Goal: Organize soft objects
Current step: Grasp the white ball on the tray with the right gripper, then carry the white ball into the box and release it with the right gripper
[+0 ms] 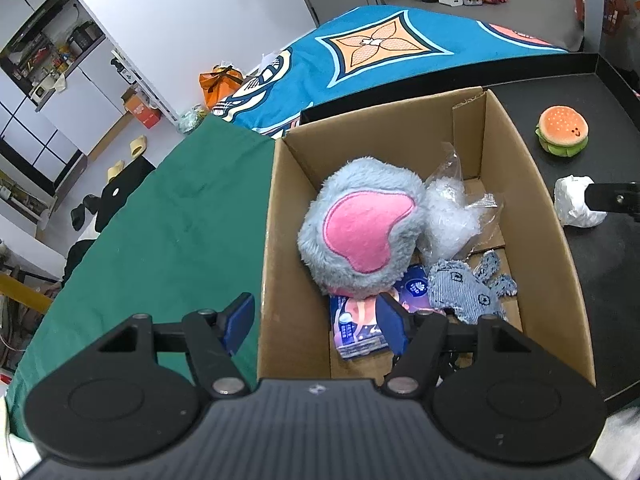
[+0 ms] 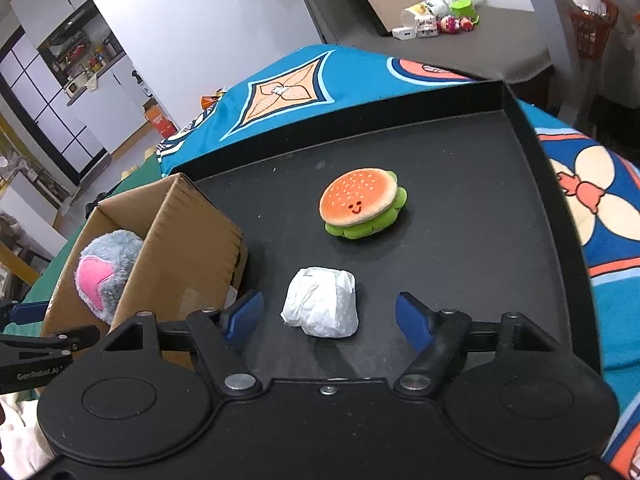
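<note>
An open cardboard box [image 1: 532, 216] holds a grey plush with a pink patch [image 1: 360, 232], a clear plastic bag of white stuffing [image 1: 448, 216], a denim toy [image 1: 464, 288] and a tissue pack [image 1: 356, 328]. My left gripper [image 1: 316, 324] is open and empty, straddling the box's near left wall. On the black tray [image 2: 480, 240] lie a burger plush [image 2: 362, 202] and a white crumpled wad [image 2: 322, 302]. My right gripper [image 2: 330, 318] is open, its fingers on either side of the wad, not touching it. The box [image 2: 180, 240] stands to its left.
The tray has a raised black rim [image 2: 520, 120]. A blue patterned cloth [image 2: 288, 92] and a green cloth [image 1: 168, 224] cover the table around it. Small toys and a jar [image 2: 444, 16] stand on a grey table behind.
</note>
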A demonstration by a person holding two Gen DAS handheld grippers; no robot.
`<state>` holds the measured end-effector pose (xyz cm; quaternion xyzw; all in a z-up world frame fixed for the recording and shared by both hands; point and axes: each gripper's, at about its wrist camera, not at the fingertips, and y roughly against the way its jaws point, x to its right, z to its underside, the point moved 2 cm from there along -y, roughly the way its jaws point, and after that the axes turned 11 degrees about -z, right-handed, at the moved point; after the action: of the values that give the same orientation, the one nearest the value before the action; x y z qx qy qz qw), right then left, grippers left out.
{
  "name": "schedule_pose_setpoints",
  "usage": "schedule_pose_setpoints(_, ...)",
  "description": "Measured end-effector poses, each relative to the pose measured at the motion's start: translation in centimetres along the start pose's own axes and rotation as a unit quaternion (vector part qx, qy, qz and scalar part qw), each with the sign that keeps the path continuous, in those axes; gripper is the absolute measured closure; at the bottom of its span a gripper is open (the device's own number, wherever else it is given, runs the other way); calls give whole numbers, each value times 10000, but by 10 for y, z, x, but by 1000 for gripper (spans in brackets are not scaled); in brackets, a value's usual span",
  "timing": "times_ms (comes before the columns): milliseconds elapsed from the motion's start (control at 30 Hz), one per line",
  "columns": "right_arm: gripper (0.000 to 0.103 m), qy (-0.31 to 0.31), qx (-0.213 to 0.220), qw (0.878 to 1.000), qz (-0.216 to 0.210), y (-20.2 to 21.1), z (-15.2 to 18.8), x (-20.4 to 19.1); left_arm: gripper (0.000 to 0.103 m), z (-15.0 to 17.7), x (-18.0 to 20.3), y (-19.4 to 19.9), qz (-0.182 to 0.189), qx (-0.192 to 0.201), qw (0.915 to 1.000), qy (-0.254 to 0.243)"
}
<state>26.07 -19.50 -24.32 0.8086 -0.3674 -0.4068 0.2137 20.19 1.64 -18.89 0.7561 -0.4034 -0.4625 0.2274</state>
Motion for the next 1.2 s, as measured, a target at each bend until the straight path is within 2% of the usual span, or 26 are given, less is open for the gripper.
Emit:
schedule_pose_setpoints(167,36,35,-73,10000,-28,-9,0,-1,37,-4,5,1,-18,32,10000,-74)
schedule_pose_setpoints(267,47,112,-192,9998,12,-16,3,-1,33,-5,8,2,-10,43,9999,-94)
schedule_pose_setpoints(333,58,212,-264,9993,138,-19,5,-2,32,-6,9,2,-15,42,9999,-94)
schedule_pose_setpoints(733,60,229,-243,9993,175,0,7,-6,32,-3,4,2,97,64,9999,-21)
schedule_pose_setpoints(1067,60,452,-167,9984,307,15,-9,-25,32,-1,-13,-3,298,99,9991,292)
schedule_pose_setpoints(1200,60,630,-84,9978,203,27,-17,-38,32,1,-21,-6,441,186,9980,415)
